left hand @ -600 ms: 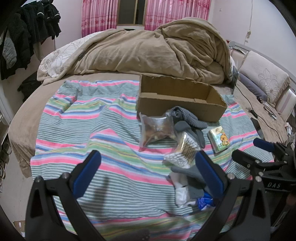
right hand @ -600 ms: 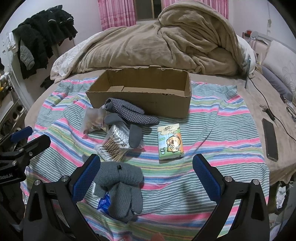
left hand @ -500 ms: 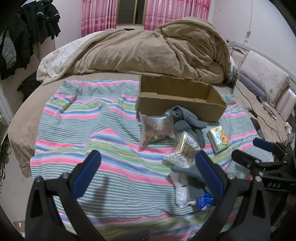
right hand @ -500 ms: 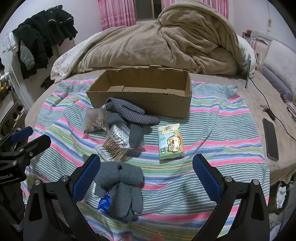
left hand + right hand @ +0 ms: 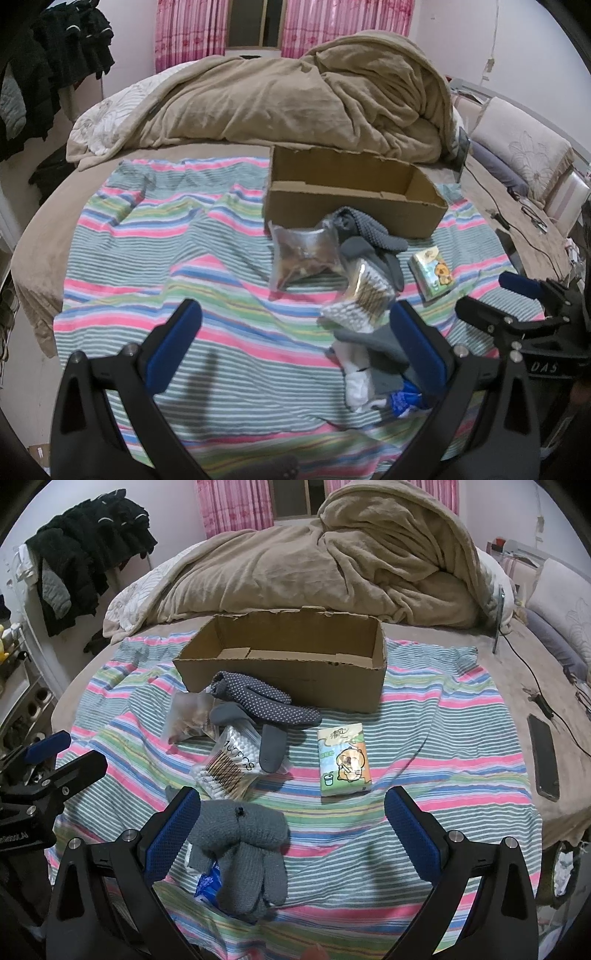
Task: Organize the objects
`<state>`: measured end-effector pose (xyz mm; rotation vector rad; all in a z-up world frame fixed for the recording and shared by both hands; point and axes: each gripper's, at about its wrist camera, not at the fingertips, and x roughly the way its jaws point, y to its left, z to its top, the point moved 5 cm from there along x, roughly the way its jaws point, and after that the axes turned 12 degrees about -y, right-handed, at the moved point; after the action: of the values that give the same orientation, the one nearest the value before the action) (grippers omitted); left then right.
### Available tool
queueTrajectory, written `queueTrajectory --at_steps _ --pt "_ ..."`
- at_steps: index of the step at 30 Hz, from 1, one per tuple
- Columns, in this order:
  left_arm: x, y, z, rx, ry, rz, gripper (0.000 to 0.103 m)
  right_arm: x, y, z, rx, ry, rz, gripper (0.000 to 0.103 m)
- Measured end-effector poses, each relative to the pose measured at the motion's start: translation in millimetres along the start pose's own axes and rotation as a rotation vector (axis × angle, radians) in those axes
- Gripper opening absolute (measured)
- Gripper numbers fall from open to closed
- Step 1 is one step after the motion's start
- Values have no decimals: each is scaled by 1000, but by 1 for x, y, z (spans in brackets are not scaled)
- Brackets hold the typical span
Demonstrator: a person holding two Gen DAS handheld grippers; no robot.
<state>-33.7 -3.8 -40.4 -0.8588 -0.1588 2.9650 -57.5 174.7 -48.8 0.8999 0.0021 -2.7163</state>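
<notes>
We look down on a round bed (image 5: 480, 657) in a bedroom with pink curtains (image 5: 236, 506) at the window and dark clothes (image 5: 88, 550) hanging at the left. A heap of tan blanket (image 5: 332, 568) fills the bed's far side, and a striped cloth (image 5: 424, 775) covers its near half. An open cardboard box (image 5: 295, 672) stands at the far edge of that cloth, with nothing inside that we can see. Just in front of the box lie a dotted grey glove (image 5: 266, 701), a clear snack bag (image 5: 188, 716) and a pack of cotton swabs (image 5: 231, 764), crowded together and overlapping. A tissue pack (image 5: 343, 762) lies apart to their right. Near the cloth's near edge, a grey knitted glove (image 5: 247, 856) rests over a blue wrapper (image 5: 207, 882). A dark phone (image 5: 543, 760) lies on the bare bed near its right edge.

Our left claw (image 5: 295, 347) is spread wide over bare stripes with nothing in it. Our right claw (image 5: 291, 834) is equally wide and empty, its left finger beside the knitted glove.

Against the earlier frames we find no difference: both claws and every object sit where they were.
</notes>
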Motion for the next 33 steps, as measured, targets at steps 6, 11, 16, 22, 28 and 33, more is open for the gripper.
queueTrajectory --at_steps 6,11,16,22,28,33 --pt "0 3 0 -7 -3 8 102 0 0 -1 1 -1 1 102" --pt "-2 5 0 -11 -8 8 102 0 0 -1 -1 0 1 102" --pt "-2 6 0 -17 -8 7 102 0 0 -1 0 0 1 102" --pt "0 8 -1 -30 -2 -11 102 0 1 -2 -6 7 1 102" --pt "4 11 -4 -15 9 -1 103 4 0 -5 -8 21 -5 102" --pt "10 15 -9 -18 27 1 102 12 2 -12 -17 57 2 102"
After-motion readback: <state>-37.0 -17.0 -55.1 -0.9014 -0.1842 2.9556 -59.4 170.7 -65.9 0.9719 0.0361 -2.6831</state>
